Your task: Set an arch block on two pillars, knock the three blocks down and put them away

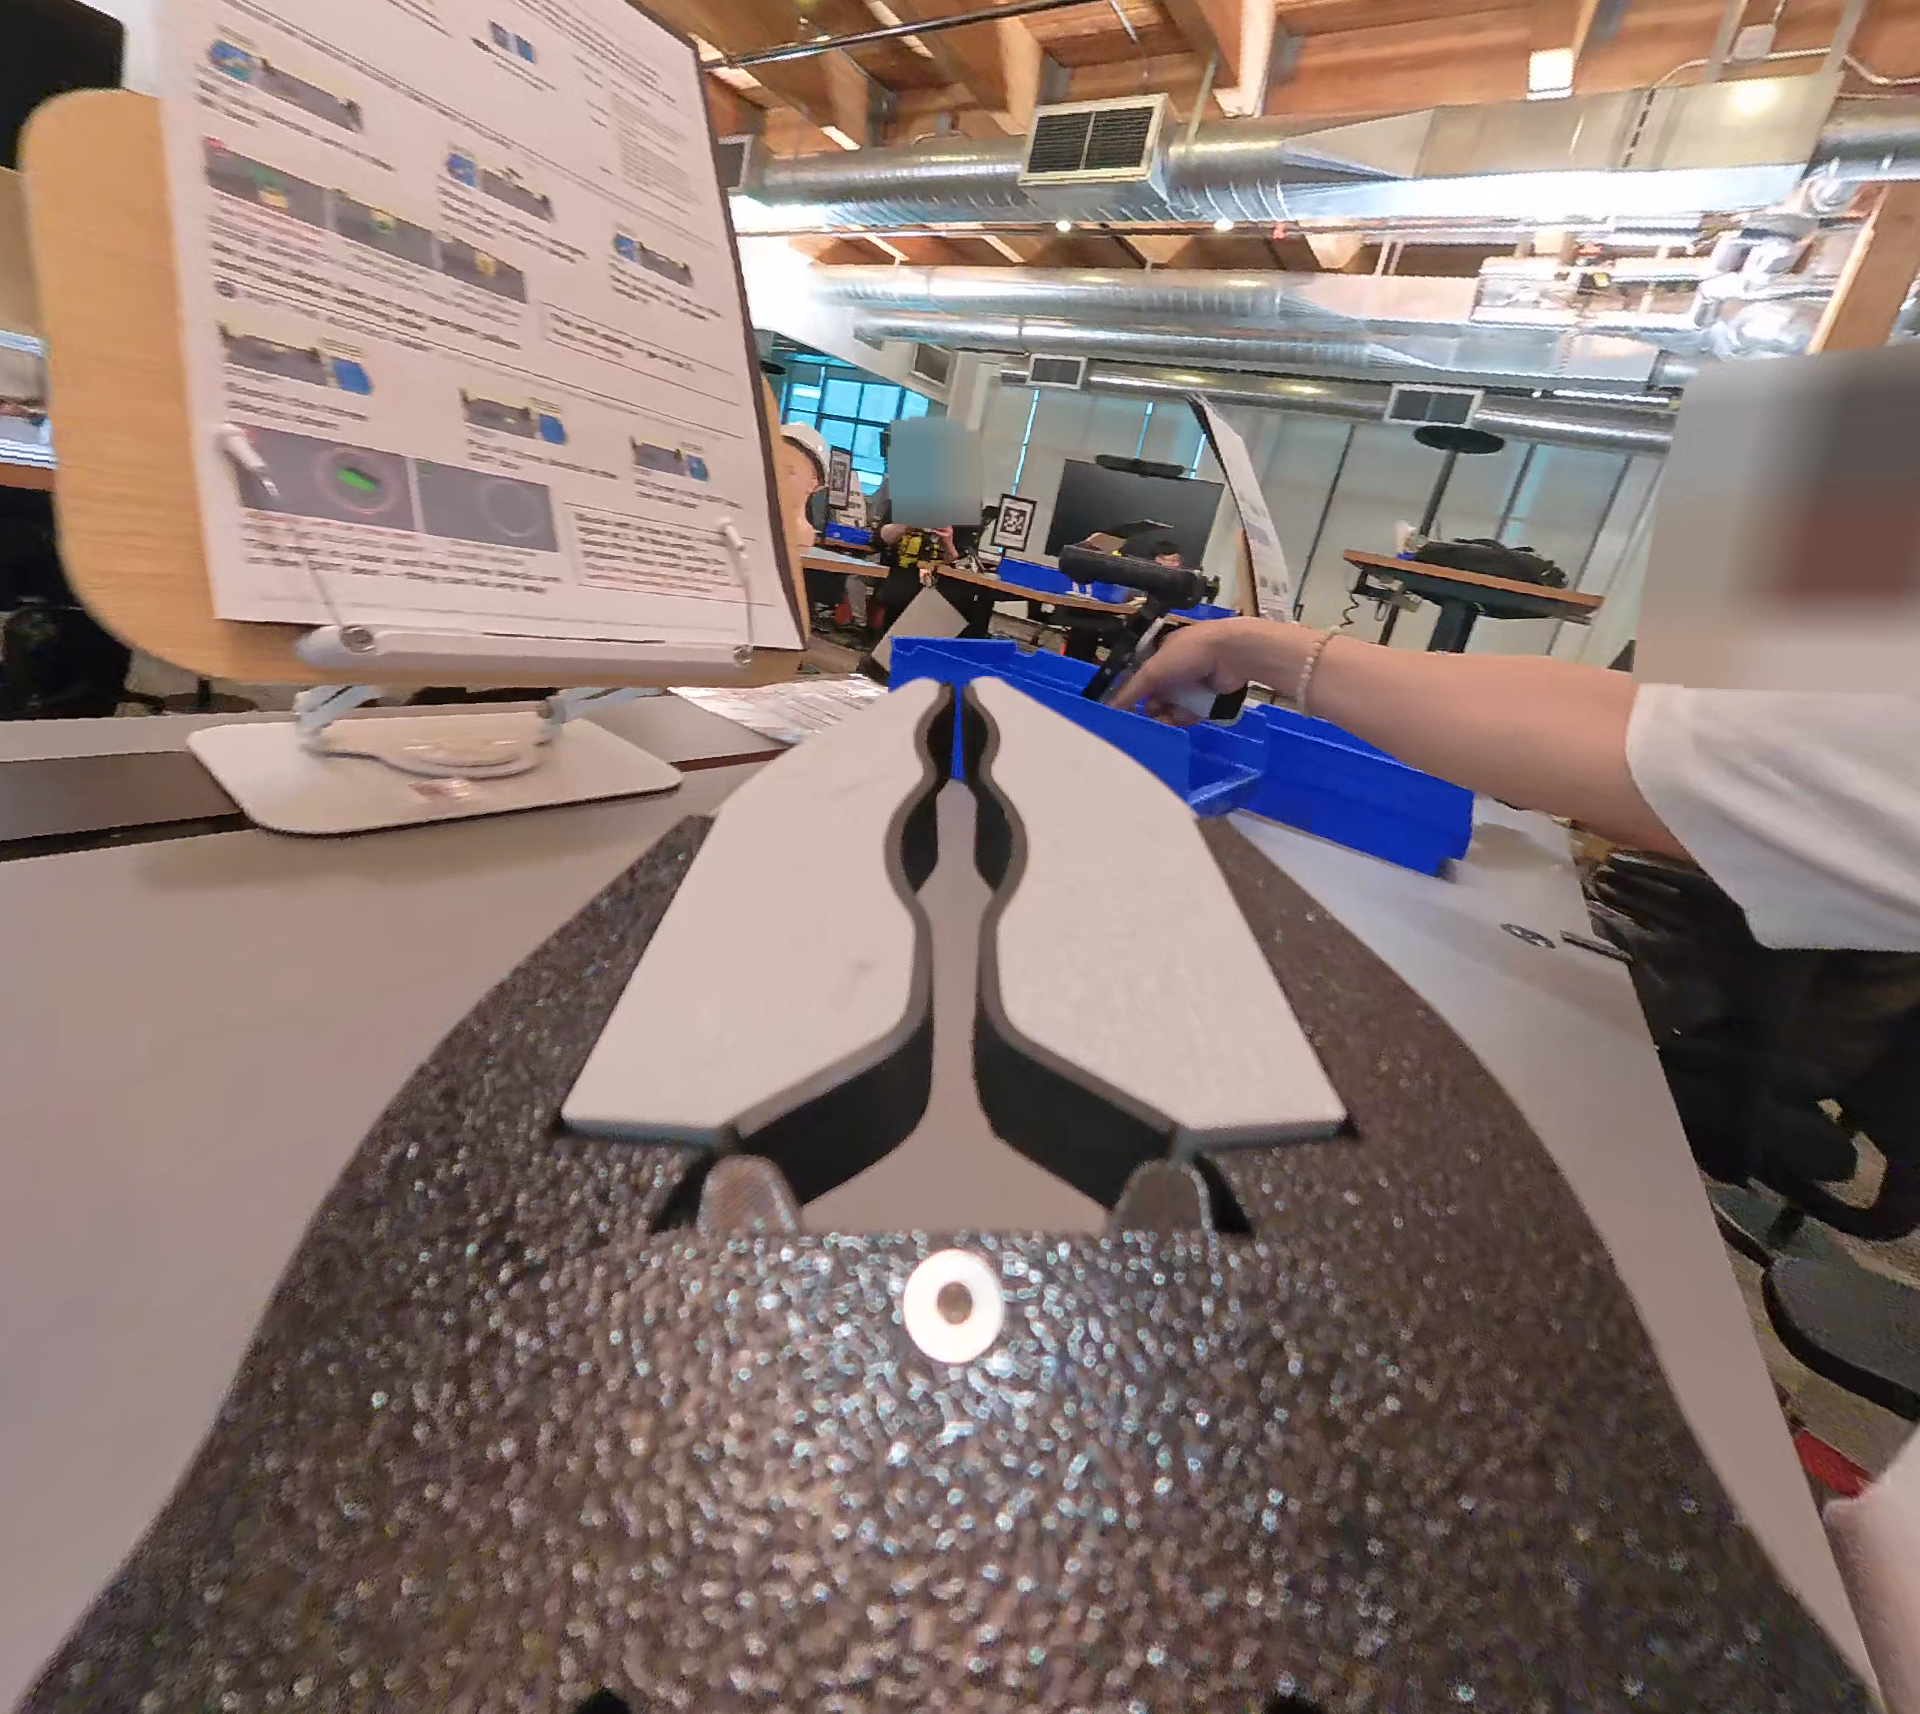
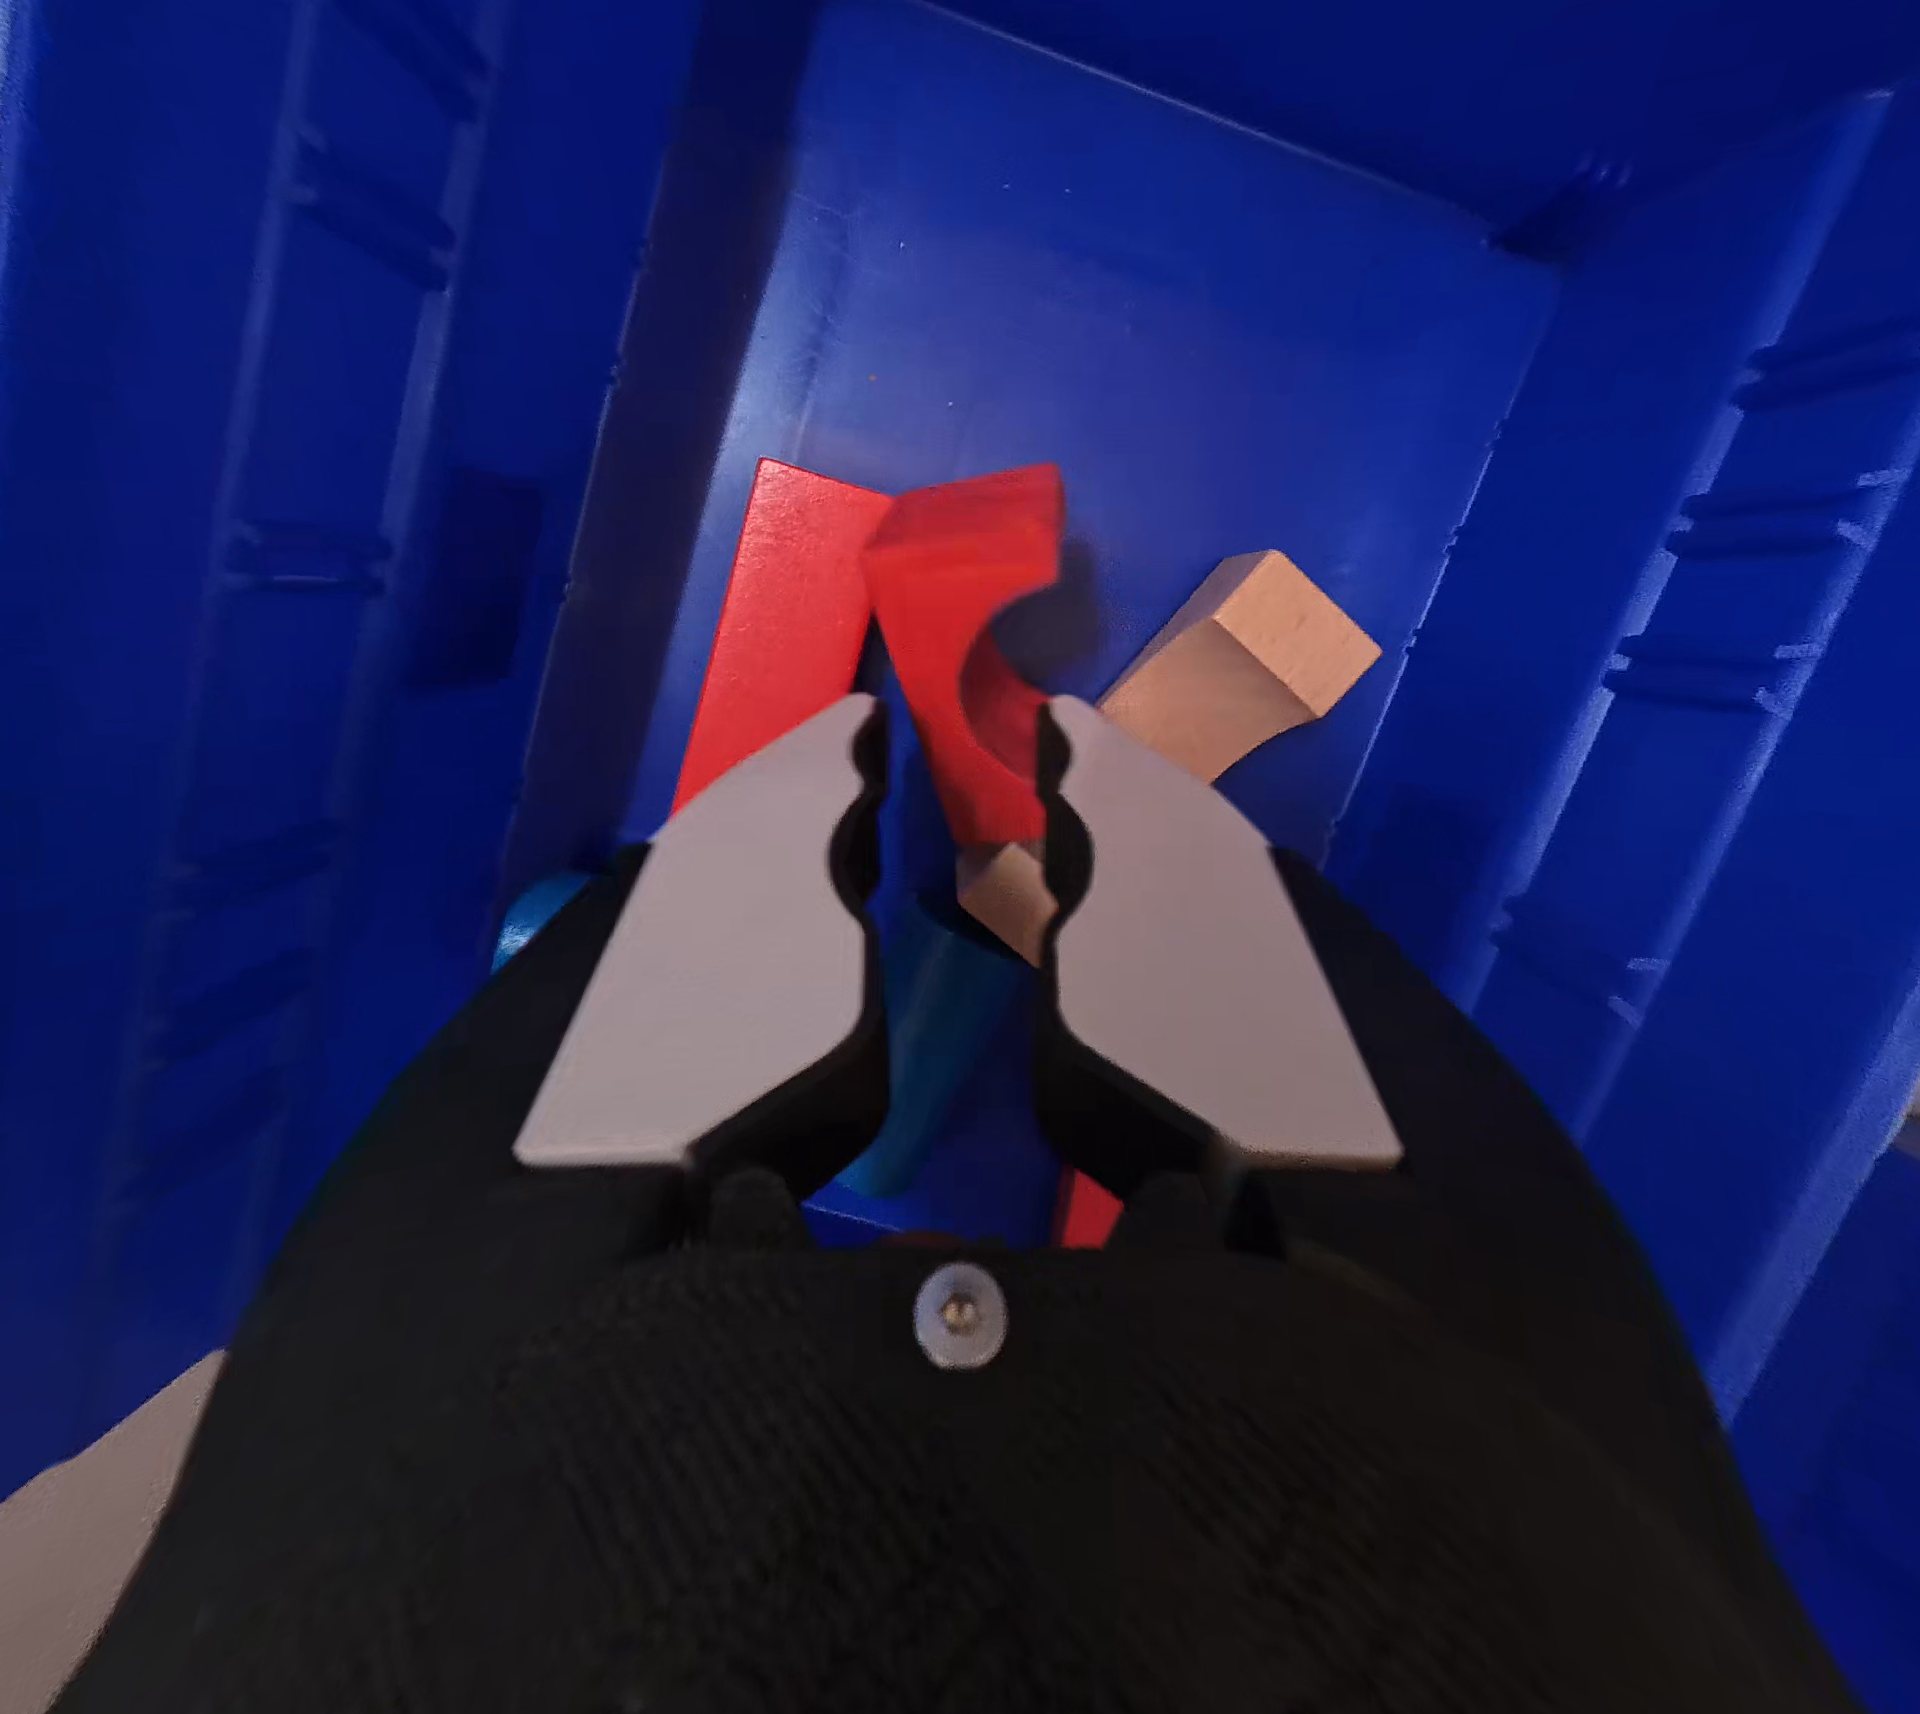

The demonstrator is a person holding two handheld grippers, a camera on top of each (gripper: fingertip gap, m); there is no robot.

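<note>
My right gripper (image 2: 961, 760) is open inside a blue bin (image 2: 1195, 293), pointing down at its floor. A red arch block (image 2: 951, 604) stands between its fingertips, close to the right finger, with a gap on the left side. A red flat plank (image 2: 779, 625) lies to the left, a natural wood block (image 2: 1236, 667) to the right, and a blue cylinder (image 2: 935, 1041) and a small wood piece (image 2: 1003, 895) under the fingers. My left gripper (image 1: 957, 703) is shut and empty, low over the grey table (image 1: 260, 989). A hand holds the right gripper (image 1: 1138, 625) in the bin.
A printed sheet on a wooden stand (image 1: 447, 293) with a white base (image 1: 436, 771) stands at the left on the table. Blue bins (image 1: 1351, 781) sit ahead to the right. A person's arm and white sleeve (image 1: 1787, 791) reach in from the right. Some 60 cm of space lies between my two pairs of fingers. The small wood piece (image 2: 1003, 895) lies some 4 cm from my right tips, 60 cm from my left tips.
</note>
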